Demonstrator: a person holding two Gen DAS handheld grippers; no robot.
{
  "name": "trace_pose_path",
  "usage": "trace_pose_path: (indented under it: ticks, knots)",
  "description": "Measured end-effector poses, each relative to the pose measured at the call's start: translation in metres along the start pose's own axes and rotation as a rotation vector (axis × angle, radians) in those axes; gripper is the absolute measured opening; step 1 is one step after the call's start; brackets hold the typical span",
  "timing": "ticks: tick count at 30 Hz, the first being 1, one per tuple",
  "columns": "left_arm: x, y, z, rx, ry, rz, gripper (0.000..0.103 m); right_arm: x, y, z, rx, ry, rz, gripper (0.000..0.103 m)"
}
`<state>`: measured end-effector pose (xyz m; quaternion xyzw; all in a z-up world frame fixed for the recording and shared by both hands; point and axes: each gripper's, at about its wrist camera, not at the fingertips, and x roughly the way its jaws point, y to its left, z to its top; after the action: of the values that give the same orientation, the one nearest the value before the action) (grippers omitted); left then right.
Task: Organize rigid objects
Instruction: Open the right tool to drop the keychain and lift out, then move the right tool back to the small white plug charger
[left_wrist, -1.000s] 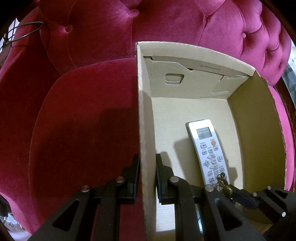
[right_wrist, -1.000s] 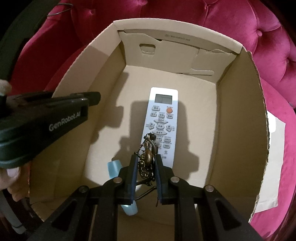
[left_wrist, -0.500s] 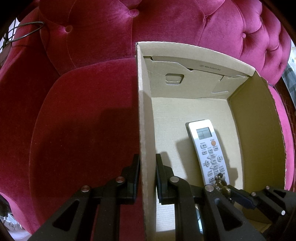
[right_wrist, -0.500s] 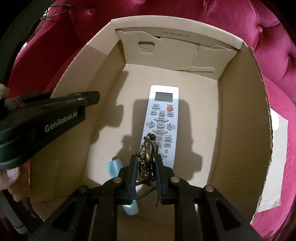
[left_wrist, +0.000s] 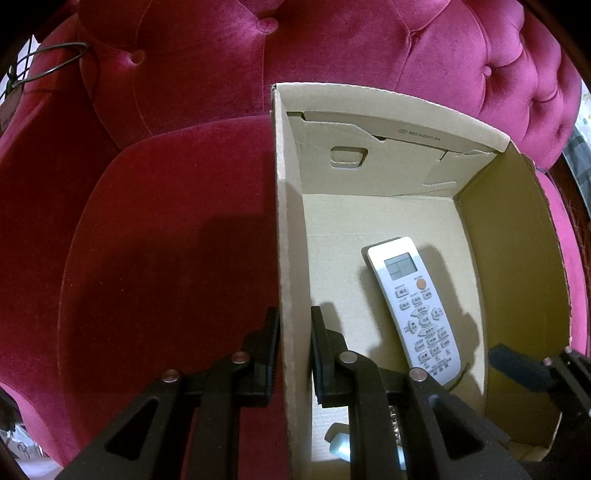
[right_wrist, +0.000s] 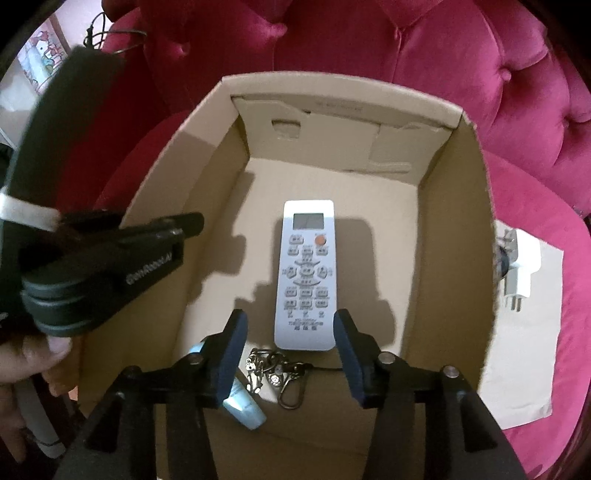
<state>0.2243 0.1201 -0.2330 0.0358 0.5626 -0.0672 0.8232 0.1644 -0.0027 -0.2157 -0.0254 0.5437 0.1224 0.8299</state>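
An open cardboard box (right_wrist: 458, 229) stands on a red velvet sofa. Inside lie a white remote control (right_wrist: 307, 275), a bronze keychain ornament (right_wrist: 275, 373) and a pale blue tube (right_wrist: 243, 406). My right gripper (right_wrist: 290, 338) is open and empty, above the near end of the remote and the keychain. My left gripper (left_wrist: 293, 343) is shut on the box's left wall (left_wrist: 288, 258), one finger outside and one inside. The remote also shows in the left wrist view (left_wrist: 417, 306). The left gripper's body shows in the right wrist view (right_wrist: 110, 258).
A white plug adapter (right_wrist: 521, 262) lies on a sheet of paper (right_wrist: 524, 350) on the seat, right of the box. The tufted sofa back (left_wrist: 332, 48) rises behind the box. A wire loop (left_wrist: 55, 62) hangs at the far left.
My right gripper has opened, let go of the keychain ornament and pulled back and up. The keychain now lies on the box floor. My left gripper has kept its hold on the wall.
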Motion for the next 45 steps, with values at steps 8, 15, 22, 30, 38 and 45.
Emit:
trace_pose_path:
  ticks: [8, 15, 22, 30, 38, 45]
  knots:
    - [0.000, 0.001, 0.000, -0.001, 0.000, 0.000, 0.016, -0.025, -0.005, 0.003, 0.000, -0.074, -0.020, 0.074]
    - [0.000, 0.001, 0.000, -0.002, 0.000, 0.000, 0.016, -0.046, -0.015, 0.005, 0.008, -0.127, -0.046, 0.092]
    - [0.000, 0.001, 0.000, -0.001, 0.000, 0.000, 0.016, -0.064, -0.030, 0.008, 0.033, -0.150, -0.071, 0.099]
    - [0.000, 0.001, 0.000, -0.001, 0.000, 0.001, 0.016, -0.086, -0.062, 0.008, 0.102, -0.183, -0.090, 0.100]
    - [0.000, 0.001, 0.000, -0.001, 0.000, 0.001, 0.016, -0.085, -0.102, 0.004, 0.125, -0.160, -0.150, 0.100]
    - [0.000, 0.000, 0.000, -0.001, 0.000, 0.001, 0.016, -0.069, -0.141, -0.003, 0.162, -0.124, -0.206, 0.100]
